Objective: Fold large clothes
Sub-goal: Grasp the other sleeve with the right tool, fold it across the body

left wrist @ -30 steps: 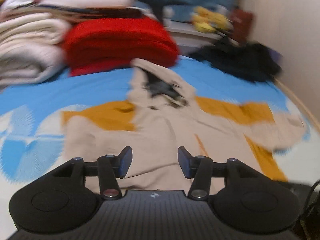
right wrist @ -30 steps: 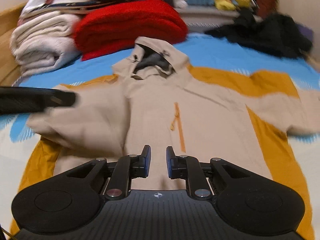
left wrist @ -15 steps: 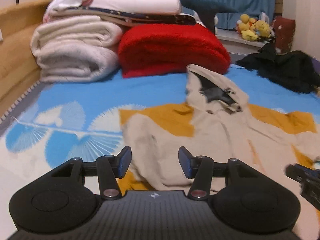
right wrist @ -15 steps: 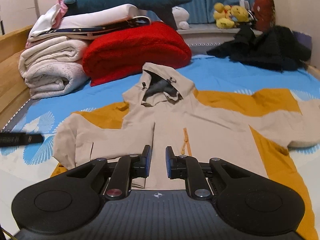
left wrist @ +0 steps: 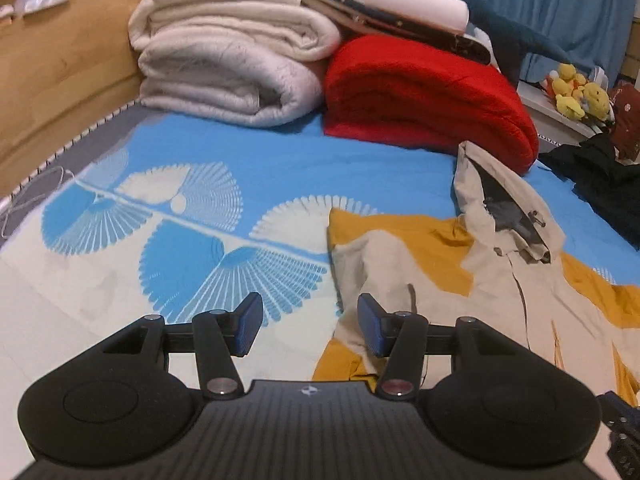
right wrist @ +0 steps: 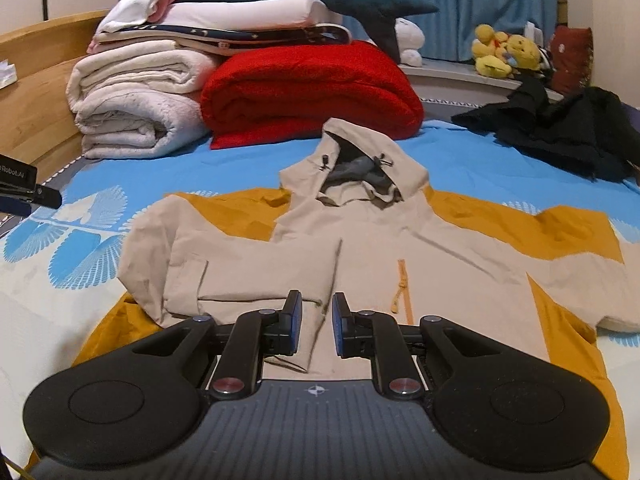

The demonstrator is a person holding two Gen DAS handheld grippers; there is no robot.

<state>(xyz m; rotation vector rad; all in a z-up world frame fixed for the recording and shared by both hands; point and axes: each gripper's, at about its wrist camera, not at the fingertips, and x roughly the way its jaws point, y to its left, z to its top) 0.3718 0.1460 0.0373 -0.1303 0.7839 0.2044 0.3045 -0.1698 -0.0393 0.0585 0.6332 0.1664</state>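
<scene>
Fingers of the left gripper (left wrist: 308,330) stand moderately apart with nothing between them, over the near-left edge of the beige-and-mustard hooded jacket (right wrist: 360,256) lying flat on the blue fan-patterned bedspread (left wrist: 208,216). Right gripper (right wrist: 316,330) fingers are narrowly parted, empty, above the jacket's front. "eRobot.AI" reads on a black device (right wrist: 18,190) at far left.

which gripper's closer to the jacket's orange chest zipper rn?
Right. The right gripper sits over the jacket front, just beside the zipper. The left gripper is out over the jacket's left edge.

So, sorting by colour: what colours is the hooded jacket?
Beige with mustard-yellow panels; right wrist view.
</scene>
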